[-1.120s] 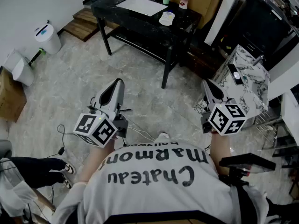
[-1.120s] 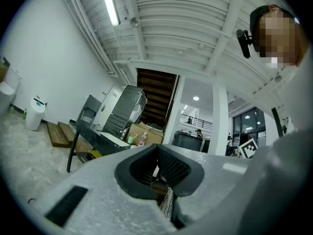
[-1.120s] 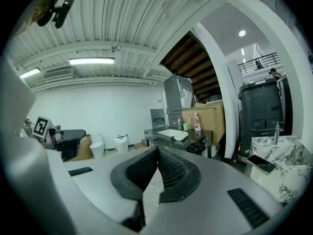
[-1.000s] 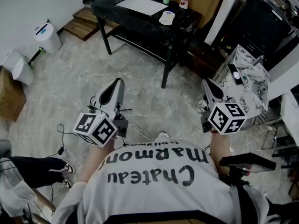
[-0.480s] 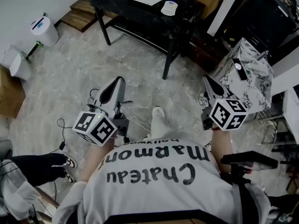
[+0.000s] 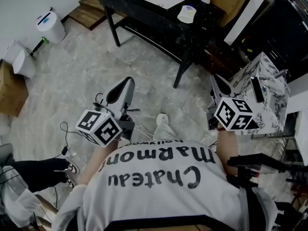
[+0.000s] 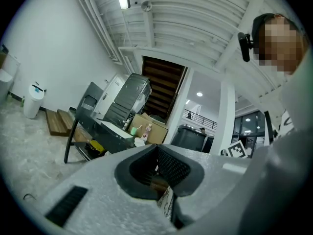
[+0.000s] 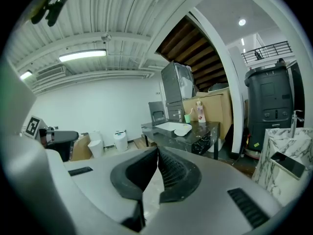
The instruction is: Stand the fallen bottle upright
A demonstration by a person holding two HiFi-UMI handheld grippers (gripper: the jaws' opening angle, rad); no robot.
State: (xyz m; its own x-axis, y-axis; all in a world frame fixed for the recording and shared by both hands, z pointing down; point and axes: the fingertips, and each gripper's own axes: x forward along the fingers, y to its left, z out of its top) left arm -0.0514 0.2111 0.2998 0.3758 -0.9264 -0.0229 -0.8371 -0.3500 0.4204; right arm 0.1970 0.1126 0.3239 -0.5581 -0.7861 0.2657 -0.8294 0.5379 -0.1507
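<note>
Facing black table (image 6: 144,14) | left gripper (image 6: 128,82) closed, empty | right gripper (image 6: 213,79) closed, empty | marble cabinet (image 6: 269,78) beside right gripper

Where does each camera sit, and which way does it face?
Head view: on the person's head, looking steeply down at the grey marbled floor; shows the white printed T-shirt, left tool and right tool.
Left gripper view: on the left tool, looking along its shut jaws at the black glossy table; the T-shirt at right.
Right gripper view: on the right tool, looking along its shut jaws at that table; the left tool's marker cube at far left.
Shared: both gripper views show the table and the white lidded bin.
</note>
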